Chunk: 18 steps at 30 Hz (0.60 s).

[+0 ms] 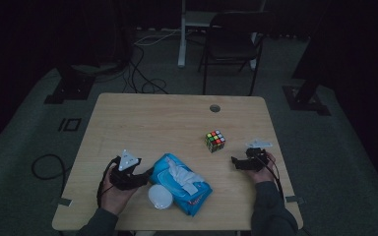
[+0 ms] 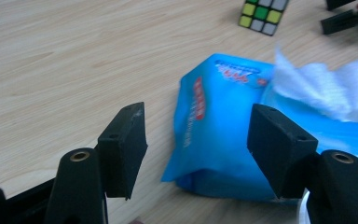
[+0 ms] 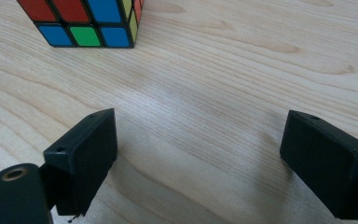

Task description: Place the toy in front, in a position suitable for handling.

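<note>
A blue pack of wet wipes [image 1: 182,183] lies near the table's front edge, a white wipe [image 1: 184,174] sticking up from its top. My left gripper [image 1: 146,173] rests just left of it, open, its jaws framing the pack's near corner [image 2: 214,140] without touching. A colourful puzzle cube [image 1: 215,140] stands right of centre. My right gripper [image 1: 234,161] sits on the table to the cube's right, open, bare wood between its jaws [image 3: 196,154]. The cube [image 3: 81,21] lies ahead of it to the left.
A white round lid or disc [image 1: 160,196] lies by the pack's front left. The wooden table [image 1: 157,123] has a cable hole [image 1: 214,108] at the back. A dark chair [image 1: 234,42] and floor cables [image 1: 142,73] lie beyond it.
</note>
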Motion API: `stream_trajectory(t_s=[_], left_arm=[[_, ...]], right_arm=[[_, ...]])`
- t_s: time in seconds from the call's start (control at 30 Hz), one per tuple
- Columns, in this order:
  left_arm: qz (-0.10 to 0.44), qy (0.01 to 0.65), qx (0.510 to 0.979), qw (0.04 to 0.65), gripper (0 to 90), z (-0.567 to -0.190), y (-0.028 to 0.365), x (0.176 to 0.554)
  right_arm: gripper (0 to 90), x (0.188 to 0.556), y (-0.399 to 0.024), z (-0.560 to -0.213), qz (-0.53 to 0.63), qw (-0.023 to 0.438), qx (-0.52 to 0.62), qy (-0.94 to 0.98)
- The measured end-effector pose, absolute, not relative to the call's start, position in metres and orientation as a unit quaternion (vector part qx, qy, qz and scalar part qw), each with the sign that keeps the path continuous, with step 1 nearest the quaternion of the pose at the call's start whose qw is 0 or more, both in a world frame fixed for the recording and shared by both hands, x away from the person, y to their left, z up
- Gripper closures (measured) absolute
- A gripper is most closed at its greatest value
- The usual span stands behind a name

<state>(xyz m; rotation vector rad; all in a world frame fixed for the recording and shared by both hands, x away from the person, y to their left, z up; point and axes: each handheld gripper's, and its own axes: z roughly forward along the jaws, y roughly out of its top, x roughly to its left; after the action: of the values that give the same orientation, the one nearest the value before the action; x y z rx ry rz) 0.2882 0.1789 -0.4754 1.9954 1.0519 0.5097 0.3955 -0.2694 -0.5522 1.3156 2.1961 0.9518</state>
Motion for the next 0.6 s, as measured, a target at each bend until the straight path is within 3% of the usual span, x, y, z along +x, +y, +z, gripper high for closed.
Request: stream_trajectory(t_s=[0.6], left_arm=[[0.181,0.373,0.812,0.409,38.4,-0.475,0.144,0.277]], right_arm=[[10.9,0.396,-0.269,-0.552,0.341,0.204,0.472,0.787]])
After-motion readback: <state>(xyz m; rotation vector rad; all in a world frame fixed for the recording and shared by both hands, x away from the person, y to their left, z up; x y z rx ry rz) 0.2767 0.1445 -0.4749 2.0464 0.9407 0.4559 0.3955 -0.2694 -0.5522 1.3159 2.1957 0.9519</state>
